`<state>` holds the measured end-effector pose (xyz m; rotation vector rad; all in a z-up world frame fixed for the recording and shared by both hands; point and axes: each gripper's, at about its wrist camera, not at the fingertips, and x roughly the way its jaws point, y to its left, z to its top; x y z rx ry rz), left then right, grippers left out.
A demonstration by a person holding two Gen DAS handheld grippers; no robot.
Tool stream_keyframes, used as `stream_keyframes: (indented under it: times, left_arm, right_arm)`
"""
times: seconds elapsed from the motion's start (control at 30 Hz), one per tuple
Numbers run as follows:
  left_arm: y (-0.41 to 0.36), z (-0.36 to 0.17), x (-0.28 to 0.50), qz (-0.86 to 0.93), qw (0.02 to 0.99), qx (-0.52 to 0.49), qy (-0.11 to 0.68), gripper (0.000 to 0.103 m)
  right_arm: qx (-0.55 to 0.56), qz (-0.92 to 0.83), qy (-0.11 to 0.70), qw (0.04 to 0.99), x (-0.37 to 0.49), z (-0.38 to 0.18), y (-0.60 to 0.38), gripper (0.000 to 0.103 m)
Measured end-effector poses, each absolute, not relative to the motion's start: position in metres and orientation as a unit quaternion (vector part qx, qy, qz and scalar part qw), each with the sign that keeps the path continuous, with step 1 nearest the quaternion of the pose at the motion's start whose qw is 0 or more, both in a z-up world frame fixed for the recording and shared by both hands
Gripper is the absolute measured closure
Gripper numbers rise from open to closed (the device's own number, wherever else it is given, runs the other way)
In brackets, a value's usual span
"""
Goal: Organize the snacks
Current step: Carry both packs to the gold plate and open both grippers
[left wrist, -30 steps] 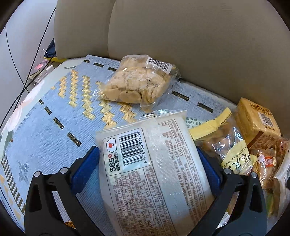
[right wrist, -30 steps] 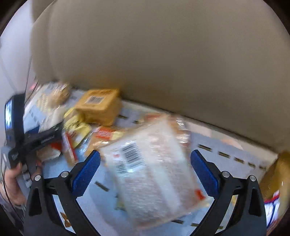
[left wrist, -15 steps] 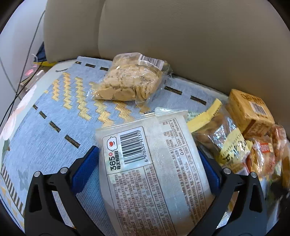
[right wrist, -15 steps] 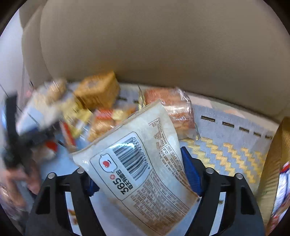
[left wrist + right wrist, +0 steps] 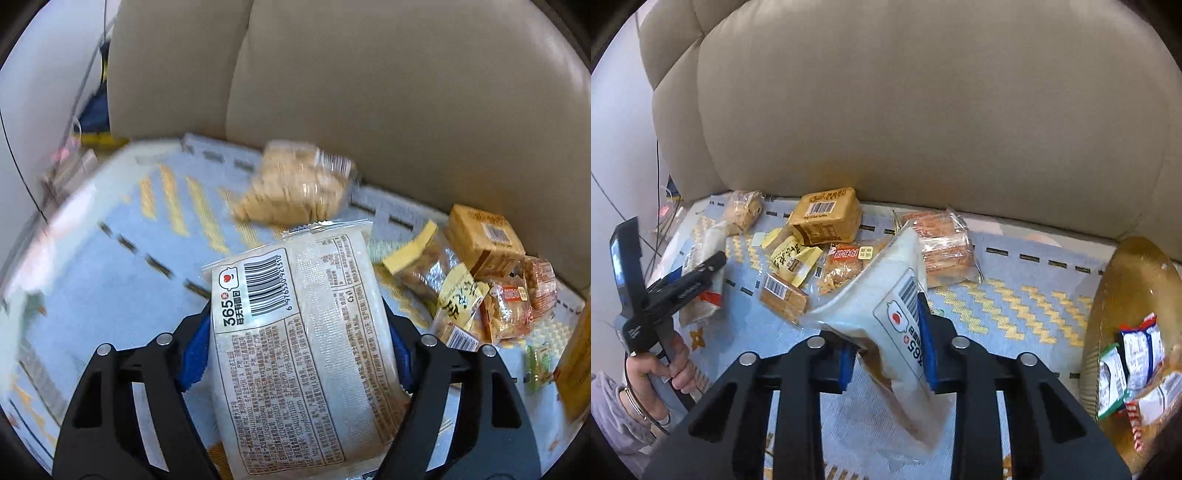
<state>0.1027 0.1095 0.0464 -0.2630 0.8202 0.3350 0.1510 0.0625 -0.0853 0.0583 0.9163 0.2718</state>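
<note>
In the left wrist view, my left gripper [image 5: 295, 332] is shut on a white "365" bread packet [image 5: 295, 350], barcode side up, above the blue zigzag mat [image 5: 110, 277]. My right gripper [image 5: 886, 332] is shut on a second white "365" packet [image 5: 882, 306], which hangs tilted and almost edge-on between the blue pads. The right wrist view also shows the left gripper [image 5: 701, 273] at far left, held by a hand [image 5: 665, 369]. Loose snacks lie at the sofa back: a cracker bag [image 5: 295, 184], a tan box [image 5: 823, 214], a peanut bag [image 5: 436, 273] and an orange pastry pack [image 5: 945, 243].
A golden basket [image 5: 1126, 280] at the right edge holds several snack packets [image 5: 1134, 358]. The beige sofa backrest [image 5: 923, 110] walls off the far side. Cables and small items [image 5: 74, 147] lie past the mat's left end. Bare mat [image 5: 1015, 306] shows between the snack pile and the basket.
The left jaws have narrowed onto the white packet and the view has pulled back. My right gripper has shut on its packet, which has turned from flat to nearly edge-on.
</note>
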Motion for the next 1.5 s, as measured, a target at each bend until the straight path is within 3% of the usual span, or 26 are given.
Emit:
stream_keyframes:
  times: [0.4,0.67,0.93,1.07,1.27,1.5]
  left_arm:
    - [0.107,0.045,0.053,0.12,0.929,-0.13,0.325,0.026]
    - [0.097,0.045,0.056,0.034,0.931,-0.072,0.356,0.026]
    - [0.109,0.079,0.055,0.014,0.935,-0.081,0.346,0.026]
    - [0.115,0.095,0.061,-0.016,0.939,-0.071,0.337,0.026]
    - [0.094,0.071,0.061,-0.073,0.938,-0.002,0.338,0.026]
    - [0.091,0.059,0.07,-0.141,0.93,0.003,0.338,0.026]
  right_arm:
    - [0.076,0.133,0.423,0.893,0.127,-0.05,0.045,0.082]
    - [0.15,0.094,0.436,0.882,0.125,-0.055,0.015,0.083]
    - [0.326,0.08,0.375,0.864,0.119,-0.032,-0.071,0.083]
    - [0.356,0.067,0.349,0.864,0.116,-0.025,-0.099,0.083]
    - [0.386,0.045,0.293,0.874,0.105,-0.005,-0.142,0.083]
    - [0.397,-0.005,0.224,0.89,0.082,0.019,-0.2,0.083]
